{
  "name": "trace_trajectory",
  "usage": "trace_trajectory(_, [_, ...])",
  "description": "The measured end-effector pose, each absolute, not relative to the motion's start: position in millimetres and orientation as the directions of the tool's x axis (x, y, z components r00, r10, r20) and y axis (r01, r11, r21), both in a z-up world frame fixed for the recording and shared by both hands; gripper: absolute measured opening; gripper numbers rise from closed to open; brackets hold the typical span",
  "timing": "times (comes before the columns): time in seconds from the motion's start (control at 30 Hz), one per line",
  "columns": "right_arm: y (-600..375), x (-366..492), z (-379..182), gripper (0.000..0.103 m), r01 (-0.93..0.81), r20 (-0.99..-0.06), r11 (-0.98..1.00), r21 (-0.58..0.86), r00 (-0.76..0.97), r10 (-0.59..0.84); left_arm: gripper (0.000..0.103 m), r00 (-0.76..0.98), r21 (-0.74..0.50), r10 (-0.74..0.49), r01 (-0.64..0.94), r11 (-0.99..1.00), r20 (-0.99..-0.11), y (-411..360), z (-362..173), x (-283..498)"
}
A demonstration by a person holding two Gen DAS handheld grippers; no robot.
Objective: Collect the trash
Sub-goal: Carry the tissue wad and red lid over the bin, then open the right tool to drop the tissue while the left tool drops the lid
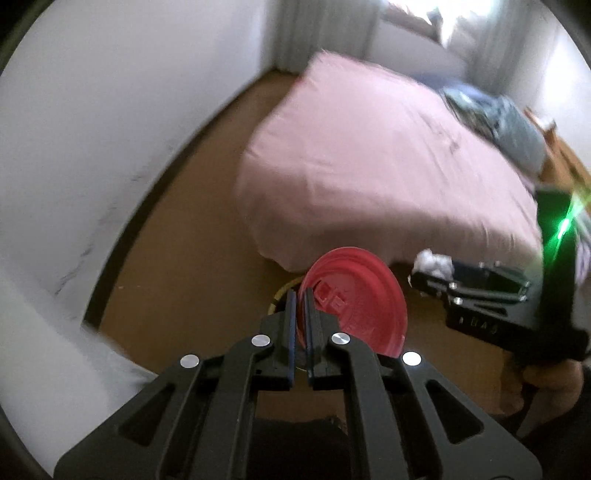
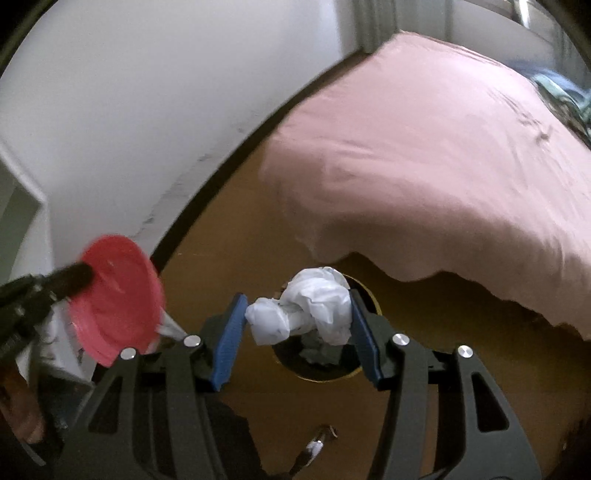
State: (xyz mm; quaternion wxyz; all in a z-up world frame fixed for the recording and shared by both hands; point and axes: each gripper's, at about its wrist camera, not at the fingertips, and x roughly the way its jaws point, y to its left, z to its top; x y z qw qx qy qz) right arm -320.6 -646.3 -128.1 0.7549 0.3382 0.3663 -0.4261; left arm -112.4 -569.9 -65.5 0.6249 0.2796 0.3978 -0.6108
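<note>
Daylight is pouring in from a window (image 1: 443,18) at the top of the left wrist view, blown out to pure white, so the room is bright but soft. Heavy motion blur smears the pink bed (image 1: 369,166) and the white wall (image 1: 129,110) in both views; only the gripper hardware up close stays crisp. A green flare (image 1: 567,219) streaks the right edge. Fisheye bends the baseboard, and the corners go black.

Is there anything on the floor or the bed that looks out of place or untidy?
Yes. A small scrap lies loose on the brown floor, near the round bin. On the pink bed, a dark heap of cloth lies bunched at the far side. Both pictures are blurred, so I cannot tell what the scrap is.
</note>
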Motion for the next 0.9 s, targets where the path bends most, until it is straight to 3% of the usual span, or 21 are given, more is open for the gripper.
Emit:
trace_trajectory(0.33, [-662, -340, -162, 0.054, 0.915, -0.872, 0.326, 0.24, 0.351, -0.342, 0.003, -0.109, -0.131, -0.476, 0.991, 0.015, -0.873, -619, -125, -146])
trace_trajectory(0.43, [-666, -342, -164, 0.054, 0.918, -0.875, 0.32, 0.236, 0.343, -0.341, 0.006, -0.166, -0.197, -0.435, 0.98, 0.029, -0.885, -624, -130, -145])
trace_trajectory(0.47, [-665, -341, -162, 0.054, 0.918, -0.875, 0.32, 0.235, 0.343, -0.341, 0.015, -0.187, -0.219, -0.428, 0.975, 0.028, -0.885, -623, -131, -145])
trace_trajectory(0.5, [-665, -339, -163, 0.054, 0.917, -0.876, 0.323, 0.233, 0.343, -0.34, 0.034, -0.19, -0.222, -0.428, 0.975, 0.026, -0.884, -622, -130, -145])
trace_trajectory(0.57, [-667, -337, -163, 0.054, 0.917, -0.877, 0.33, 0.225, 0.338, -0.34, 0.06, -0.164, -0.201, -0.456, 0.979, 0.034, -0.875, -621, -125, -145])
trace_trajectory(0.9, [-659, -325, -171, 0.055, 0.905, -0.891, 0.362, 0.222, 0.339, -0.301, 0.072, -0.122, -0.184, -0.509, 0.98, 0.072, -0.852, -604, -104, -130])
